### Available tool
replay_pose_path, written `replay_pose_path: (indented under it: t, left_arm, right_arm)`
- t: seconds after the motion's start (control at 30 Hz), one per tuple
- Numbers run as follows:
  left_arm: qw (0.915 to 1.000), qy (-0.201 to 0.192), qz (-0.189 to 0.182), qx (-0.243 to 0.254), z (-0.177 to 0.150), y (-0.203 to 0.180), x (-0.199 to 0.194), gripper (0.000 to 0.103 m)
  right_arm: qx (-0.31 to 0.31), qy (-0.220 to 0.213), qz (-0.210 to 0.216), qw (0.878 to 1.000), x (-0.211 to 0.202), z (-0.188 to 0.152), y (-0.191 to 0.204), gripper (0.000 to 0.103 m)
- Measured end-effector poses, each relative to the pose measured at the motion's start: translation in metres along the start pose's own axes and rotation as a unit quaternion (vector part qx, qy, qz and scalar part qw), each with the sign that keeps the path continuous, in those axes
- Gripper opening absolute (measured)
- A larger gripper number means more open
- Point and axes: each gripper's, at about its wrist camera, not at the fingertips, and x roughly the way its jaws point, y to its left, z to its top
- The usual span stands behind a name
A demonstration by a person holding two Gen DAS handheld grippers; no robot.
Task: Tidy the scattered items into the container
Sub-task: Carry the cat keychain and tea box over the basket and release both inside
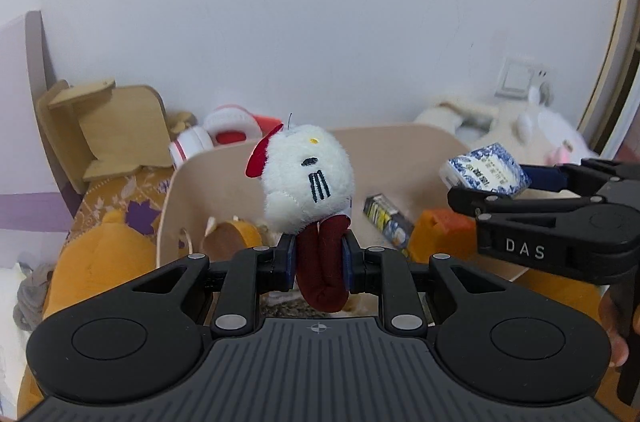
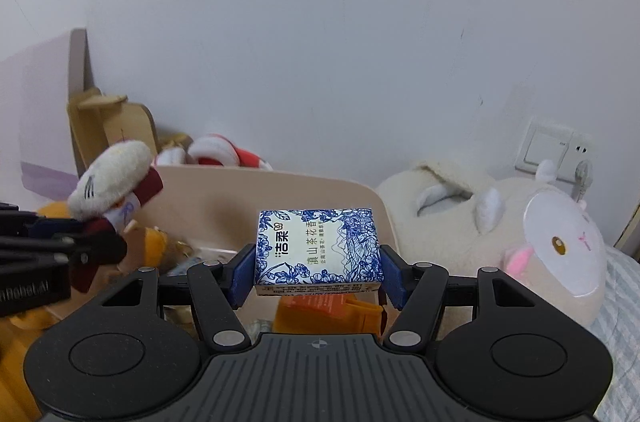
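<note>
My left gripper (image 1: 319, 262) is shut on the dark red body of a small white plush cat (image 1: 306, 178) with a red bow, held above the beige container (image 1: 400, 138). My right gripper (image 2: 319, 272) is shut on a blue-and-white tissue pack (image 2: 319, 248), also held over the container (image 2: 240, 186). The right gripper with the pack (image 1: 486, 172) shows at the right of the left wrist view. The left gripper with the plush cat (image 2: 110, 174) shows at the left of the right wrist view. Inside the container lie an orange box (image 1: 438, 234), a small dark packet (image 1: 386, 222) and a brown-and-yellow plush (image 1: 232, 238).
A wooden stand (image 1: 108, 126) and a red-and-white plush (image 1: 230, 132) sit behind the container by the wall. A large cream plush (image 2: 520, 234) lies to the right on a striped sheet. An orange plush (image 1: 100, 262) lies at the left on a floral cloth. A wall socket (image 2: 554, 150) is at the right.
</note>
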Motion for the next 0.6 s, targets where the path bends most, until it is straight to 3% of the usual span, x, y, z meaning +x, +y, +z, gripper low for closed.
replay_pose_path:
  t: [0.4,0.6]
  left_arm:
    - [0.9966,0.082,0.002,-0.014,-0.006,0.007,0.052,0.023]
    - [0.9947,0.102,0.006,-0.009,-0.012,0.005,0.064,0.023]
  right_arm:
    - [-0.015,0.056,-0.009,0.998,0.037,-0.01,-0.002,0.06]
    - [-0.022,0.063,-0.009,0.998,0.045,-0.012,0.0,0.06]
